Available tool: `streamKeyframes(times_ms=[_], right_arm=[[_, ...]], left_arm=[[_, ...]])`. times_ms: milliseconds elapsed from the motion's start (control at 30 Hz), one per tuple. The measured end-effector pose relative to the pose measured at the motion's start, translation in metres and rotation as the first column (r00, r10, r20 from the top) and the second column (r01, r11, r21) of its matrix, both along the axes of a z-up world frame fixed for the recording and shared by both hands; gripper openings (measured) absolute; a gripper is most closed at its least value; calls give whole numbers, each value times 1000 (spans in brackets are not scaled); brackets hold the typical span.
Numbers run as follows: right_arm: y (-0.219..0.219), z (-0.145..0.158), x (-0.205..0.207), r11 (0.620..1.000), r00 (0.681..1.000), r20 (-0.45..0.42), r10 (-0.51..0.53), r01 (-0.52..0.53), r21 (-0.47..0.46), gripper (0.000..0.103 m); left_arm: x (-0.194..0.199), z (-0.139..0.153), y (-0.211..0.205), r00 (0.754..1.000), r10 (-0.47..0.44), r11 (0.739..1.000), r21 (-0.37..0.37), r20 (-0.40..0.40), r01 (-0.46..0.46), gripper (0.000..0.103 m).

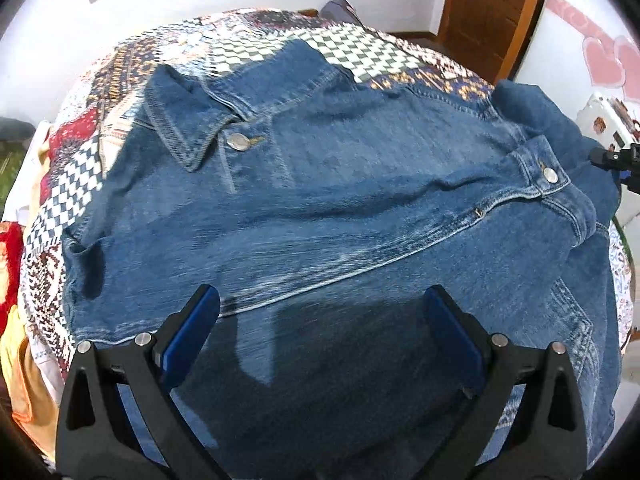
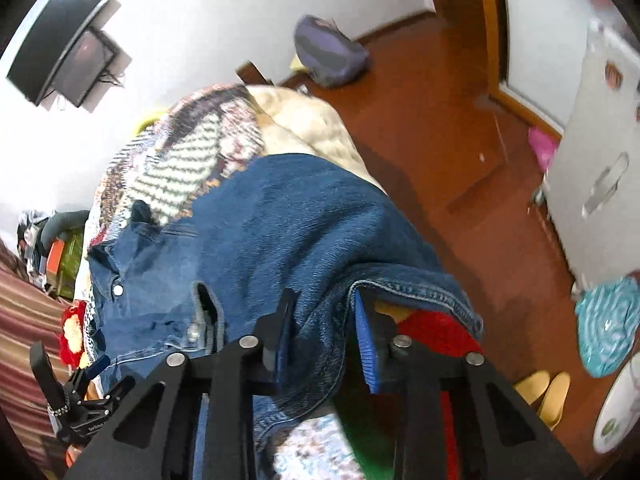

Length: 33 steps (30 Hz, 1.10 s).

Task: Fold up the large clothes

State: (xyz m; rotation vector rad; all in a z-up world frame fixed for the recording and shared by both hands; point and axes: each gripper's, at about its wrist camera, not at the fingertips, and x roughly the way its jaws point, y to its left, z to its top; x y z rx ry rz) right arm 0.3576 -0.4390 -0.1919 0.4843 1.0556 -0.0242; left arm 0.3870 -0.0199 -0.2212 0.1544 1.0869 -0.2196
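While the denim jacket (image 1: 320,184) lies spread front-up across a bed covered by a patchwork quilt (image 1: 80,184), the left gripper (image 1: 322,320) hangs just above its lower part with the fingers (image 1: 192,332) set wide apart and nothing between them. A dark shadow falls on the cloth between the two blue pads. The collar (image 1: 188,128) sits toward the upper left of the left wrist view, with a metal button (image 1: 239,141) just beside it, and a second button (image 1: 551,175) shows on a band at the right side of the jacket.

At that right side the jacket drapes over the edge of the bed. The right gripper (image 2: 322,320) has its fingers (image 2: 366,344) drawn narrow on a bunched fold of the denim near a stitched hem (image 2: 420,292), and the cloth sits pinched between the blue pads. Under that fold a red cloth (image 2: 436,332) and a green patch (image 2: 368,440) peek out.

From the right wrist view the other gripper shows small at the lower left, next to a striped sleeve (image 2: 24,320). Beyond the bed lie a reddish-brown floor (image 2: 440,120), a purple bag (image 2: 328,52) by the wall, a pair of yellow slippers (image 2: 544,392) and a teal cloth (image 2: 608,320). A dark screen (image 2: 60,40) hangs on the white wall, and a wooden door (image 1: 488,8) stands past the far end of the bed.
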Motion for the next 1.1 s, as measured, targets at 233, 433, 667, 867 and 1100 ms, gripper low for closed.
streamKeyframes(times_ms=[233,433,667,867,1100], right_arm=[[42,82,-17,996,967,241,83,-73,-54,9],[106,116,-18,963,933,266,242,-197,-185,10],[114,61,-21,940,972,42,230,-210,-269,10],[71,34,-36,948,985,-45,168,-174,-266,10],[32,-32,-36,982,972,-186,142,-162,-100,10]], left_arm=[[-12,20,24,999,29,999,-29,42,-28,103],[-21,29,38,997,56,997,-59,58,-53,103],[-27,37,35,999,32,996,-86,34,-29,103],[-18,52,-18,995,-66,995,-70,69,71,103],[-9,27,-68,991,-129,989,-64,18,130,103]])
